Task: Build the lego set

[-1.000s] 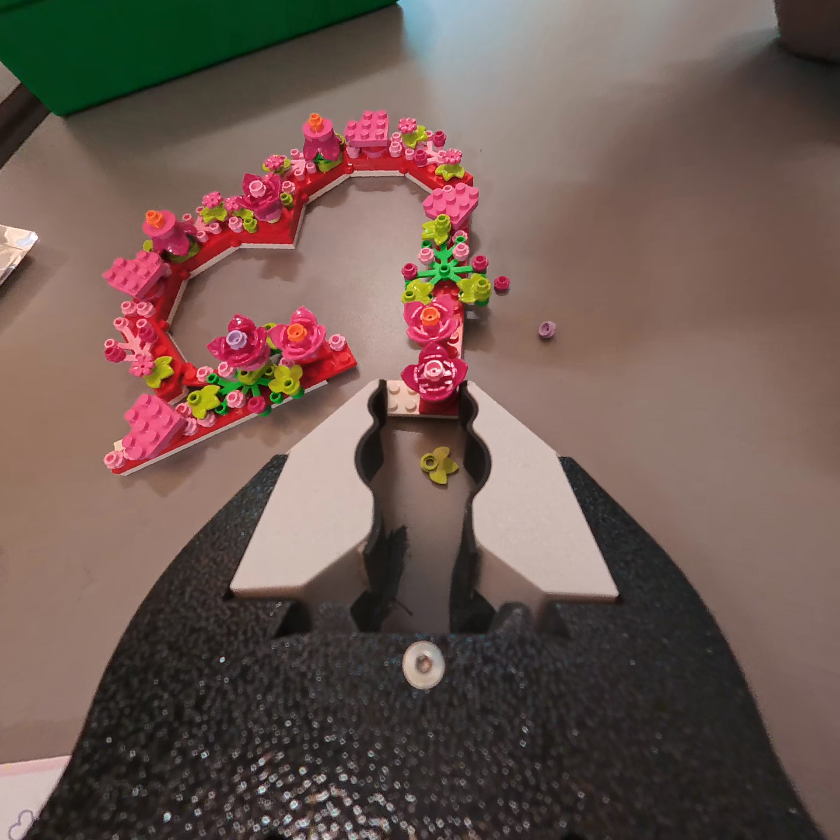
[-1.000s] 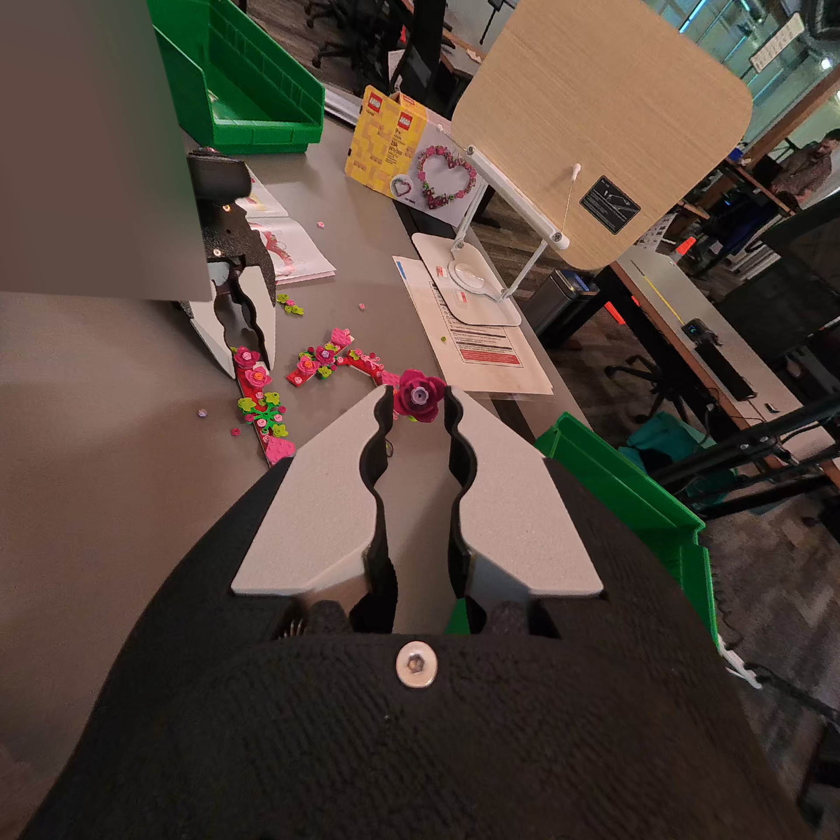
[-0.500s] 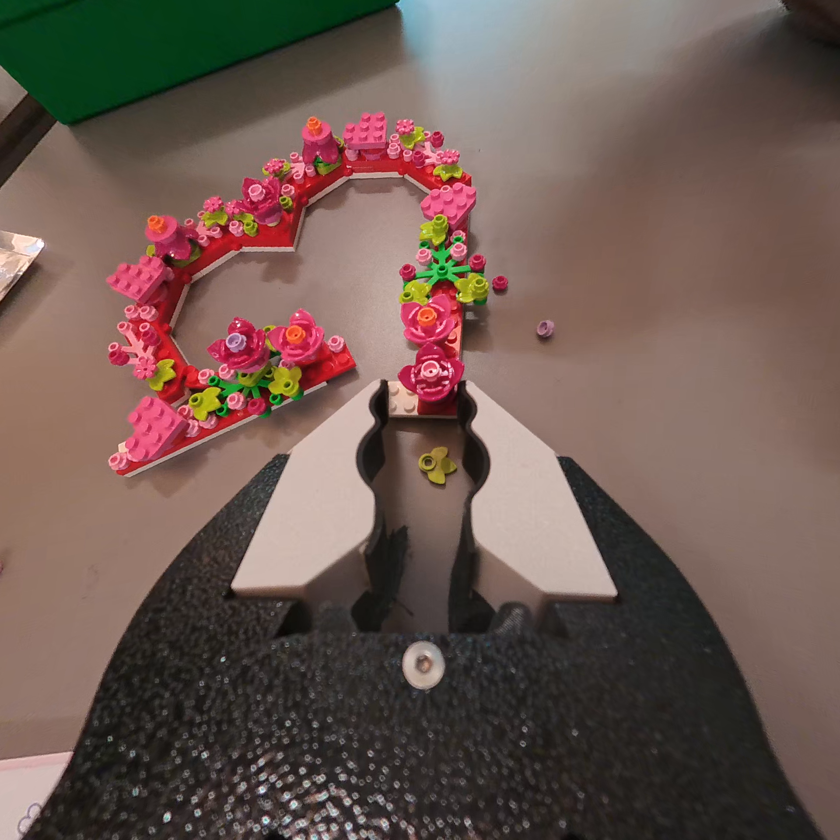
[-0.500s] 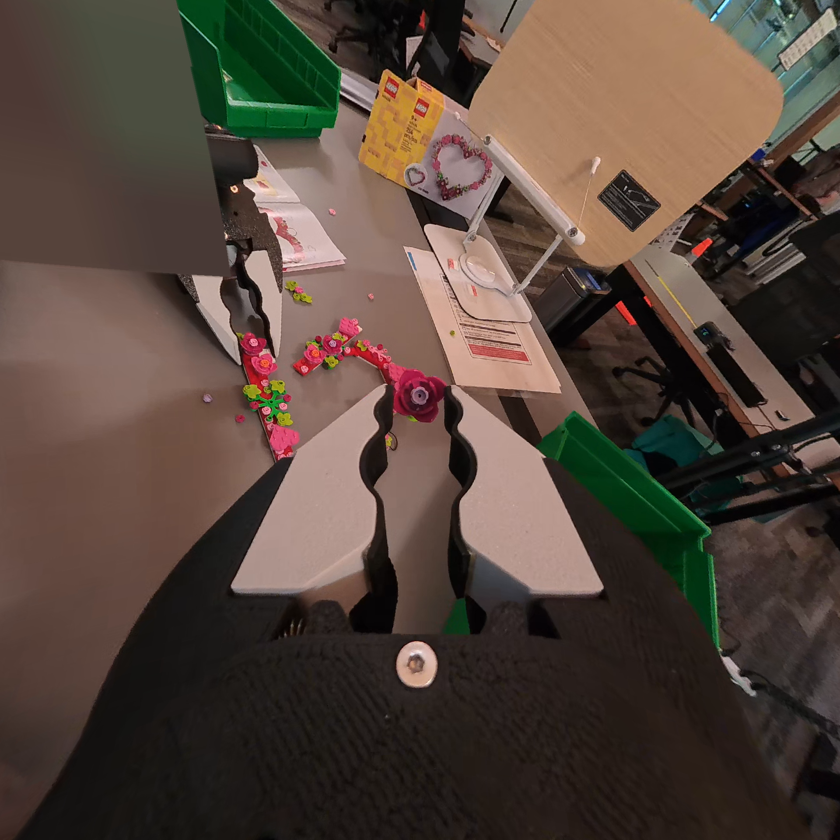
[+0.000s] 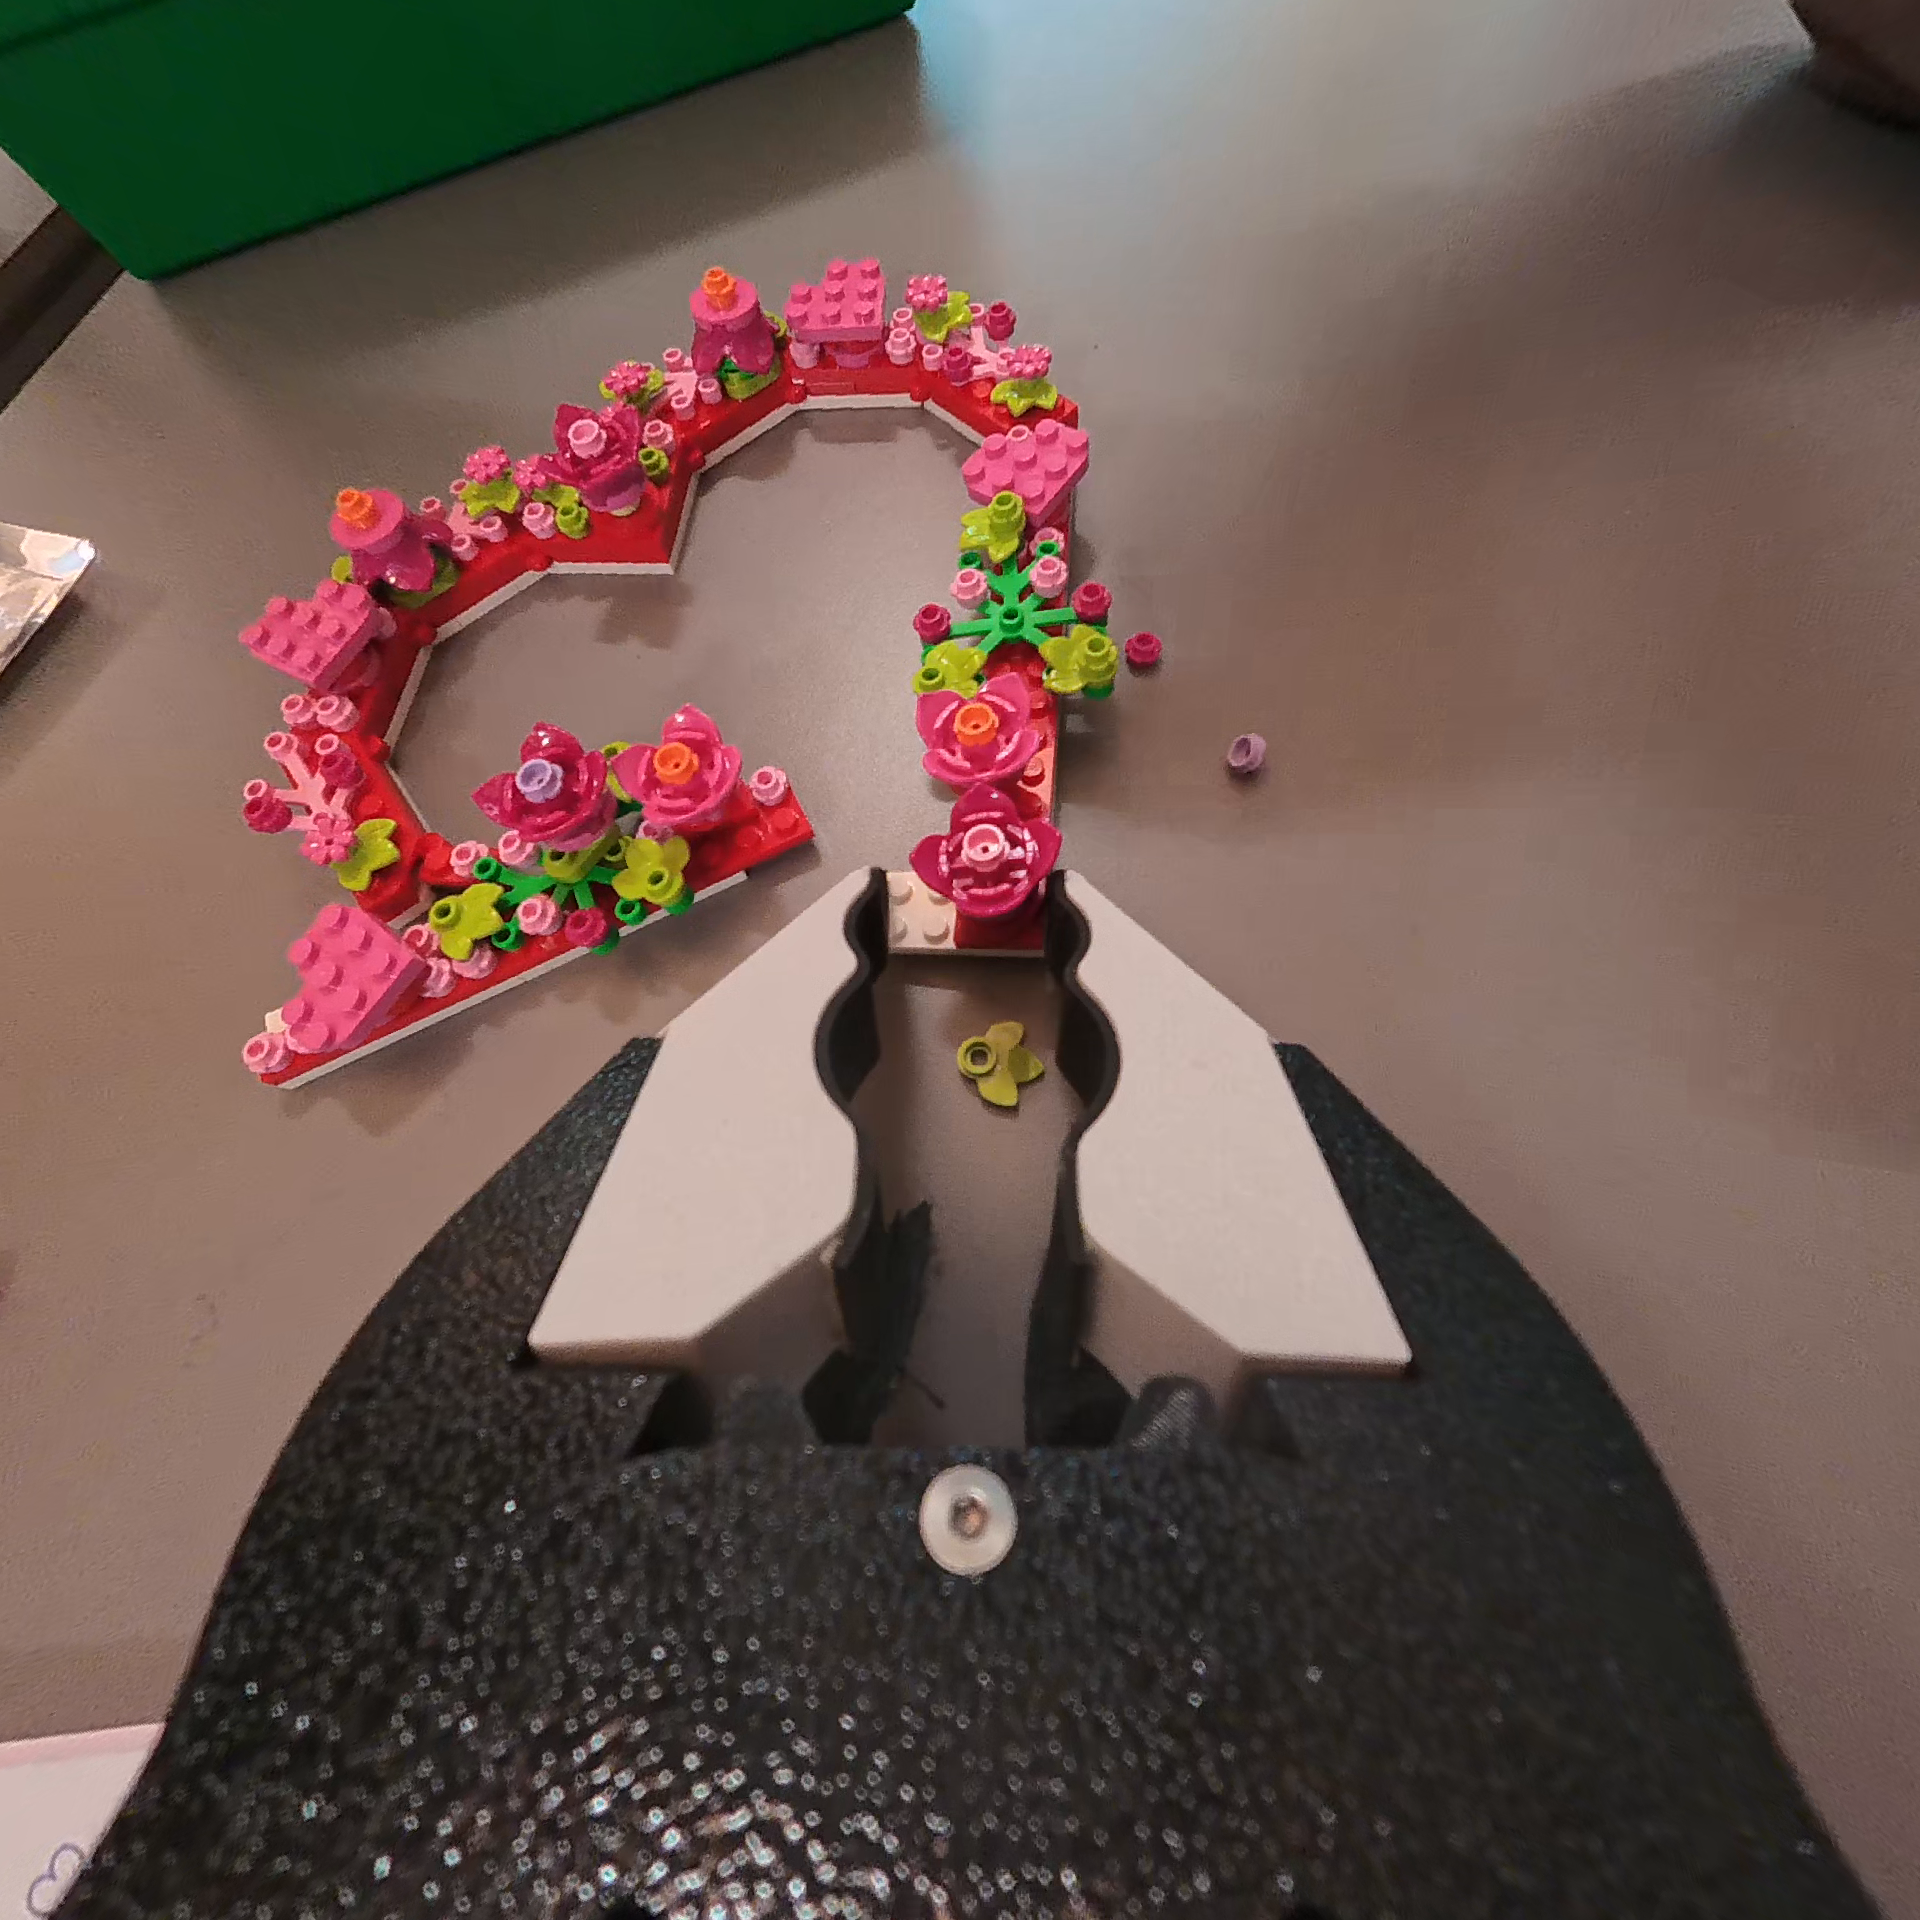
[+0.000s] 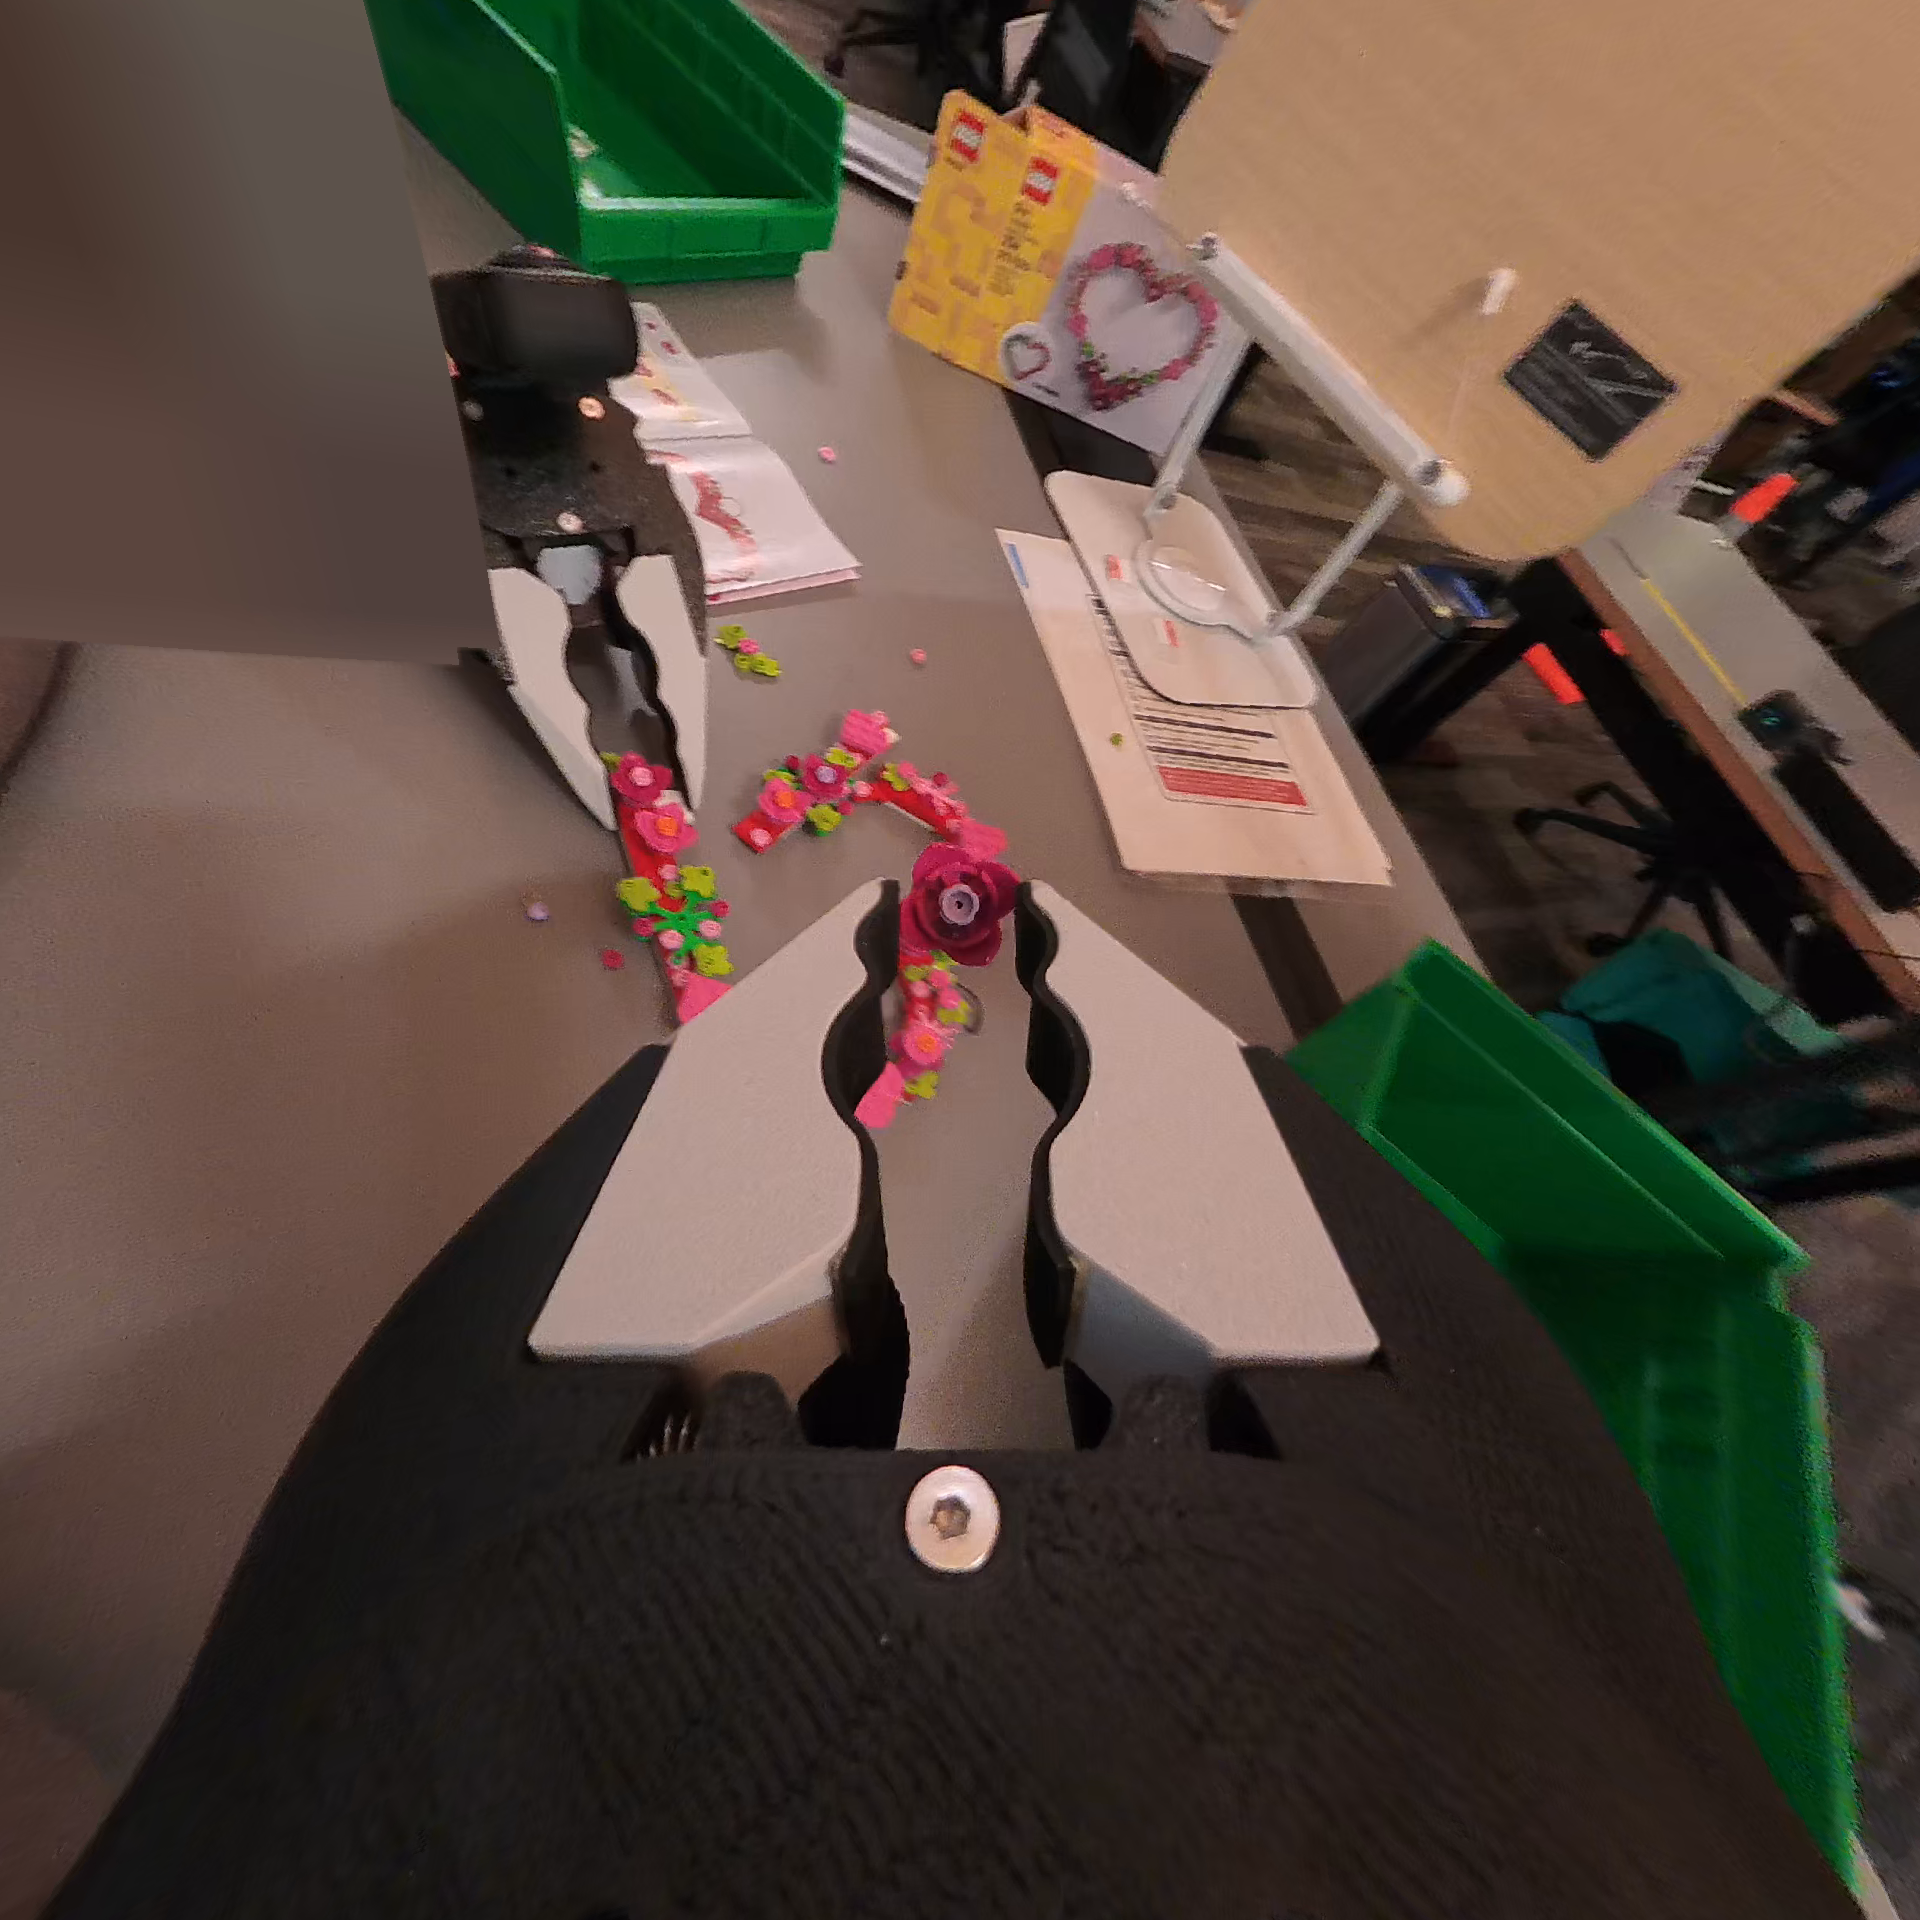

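Clamping a dark pink rose (image 6: pixel 956 914), the right gripper (image 6: pixel 951 909) now hangs nearer above the heart wreath (image 5: pixel 665 520) on the table (image 5: pixel 1455 520), whose open end, running lengthwise away from it, stays pinched in the left gripper (image 5: pixel 961 914) as before.

A grey bench (image 6: pixel 260 1039) fills the room's near side. Beyond its right edge lie dark patterned floor (image 6: pixel 1538 862), a second desk (image 6: pixel 1766 675) and a tilted light-wood panel (image 6: pixel 1507 208) above it.
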`<act>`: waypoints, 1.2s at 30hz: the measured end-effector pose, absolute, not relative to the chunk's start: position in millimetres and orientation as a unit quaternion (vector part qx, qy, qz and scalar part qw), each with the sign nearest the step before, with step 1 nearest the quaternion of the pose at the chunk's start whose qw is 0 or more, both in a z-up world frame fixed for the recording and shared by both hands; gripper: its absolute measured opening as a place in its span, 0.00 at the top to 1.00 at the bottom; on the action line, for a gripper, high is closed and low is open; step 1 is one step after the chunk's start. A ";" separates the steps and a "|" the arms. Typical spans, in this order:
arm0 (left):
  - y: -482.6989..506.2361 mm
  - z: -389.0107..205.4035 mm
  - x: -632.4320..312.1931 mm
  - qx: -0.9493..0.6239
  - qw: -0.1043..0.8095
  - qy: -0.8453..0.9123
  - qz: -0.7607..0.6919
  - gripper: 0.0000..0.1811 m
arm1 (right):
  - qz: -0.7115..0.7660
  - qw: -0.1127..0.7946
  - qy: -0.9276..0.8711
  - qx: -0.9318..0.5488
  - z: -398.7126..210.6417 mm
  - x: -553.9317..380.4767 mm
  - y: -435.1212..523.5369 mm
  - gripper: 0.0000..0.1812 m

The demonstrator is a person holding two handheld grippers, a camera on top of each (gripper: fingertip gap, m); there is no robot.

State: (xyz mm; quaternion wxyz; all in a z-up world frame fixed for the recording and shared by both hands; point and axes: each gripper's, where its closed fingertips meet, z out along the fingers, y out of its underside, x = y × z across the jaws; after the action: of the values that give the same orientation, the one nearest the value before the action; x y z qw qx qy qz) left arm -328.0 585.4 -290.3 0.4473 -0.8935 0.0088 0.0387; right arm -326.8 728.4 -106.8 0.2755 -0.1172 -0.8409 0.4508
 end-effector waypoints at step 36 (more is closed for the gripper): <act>587.3 -297.1 -327.3 -0.896 0.444 0.002 0.021 0.84 | 0.344 -0.011 -0.938 -0.031 -273.9 -325.0 631.1 0.89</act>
State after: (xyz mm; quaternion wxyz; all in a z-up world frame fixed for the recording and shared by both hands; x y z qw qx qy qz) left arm -327.3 587.3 -297.1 0.4440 -0.8958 0.0021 0.0210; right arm -325.0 631.1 -273.9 -0.0107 -0.0306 -0.9384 0.3440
